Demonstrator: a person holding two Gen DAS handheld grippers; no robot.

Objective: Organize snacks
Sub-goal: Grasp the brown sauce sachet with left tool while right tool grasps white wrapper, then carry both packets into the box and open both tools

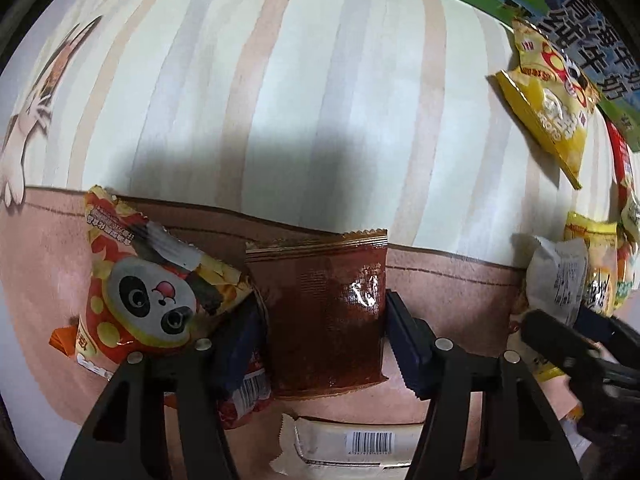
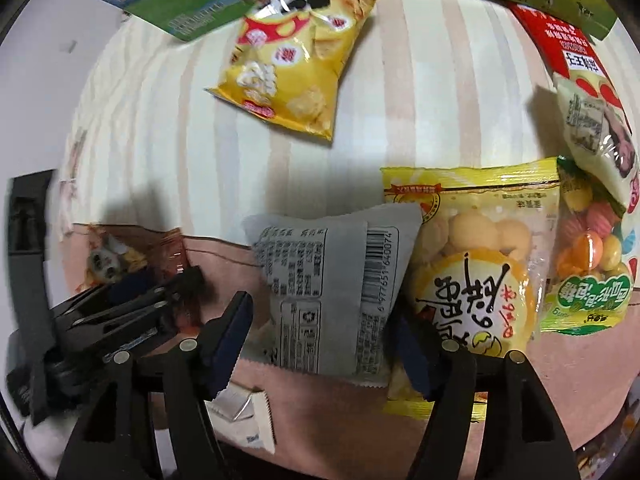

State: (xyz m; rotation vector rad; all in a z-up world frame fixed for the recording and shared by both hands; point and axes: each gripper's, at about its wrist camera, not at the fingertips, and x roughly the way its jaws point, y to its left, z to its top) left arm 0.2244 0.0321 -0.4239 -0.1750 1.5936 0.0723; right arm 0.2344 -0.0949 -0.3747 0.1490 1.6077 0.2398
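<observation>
Two packets (image 1: 326, 312) between claw (image 1: 324, 344) fingers

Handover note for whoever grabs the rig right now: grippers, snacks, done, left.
Left gripper: jaws around the brown packet, blue pads at both edges; looks gripped.
Right gripper: jaws around the grey-white packet, pads at or near its edges; firm grip unclear.
Elsewhere: red panda bag beside the brown packet; yellow chip bag alone on the striped cloth; yellow egg-cake bag and candy bag by the right gripper.
Done: nothing visibly sorted.
Left: place both packets, then the rest.
</observation>
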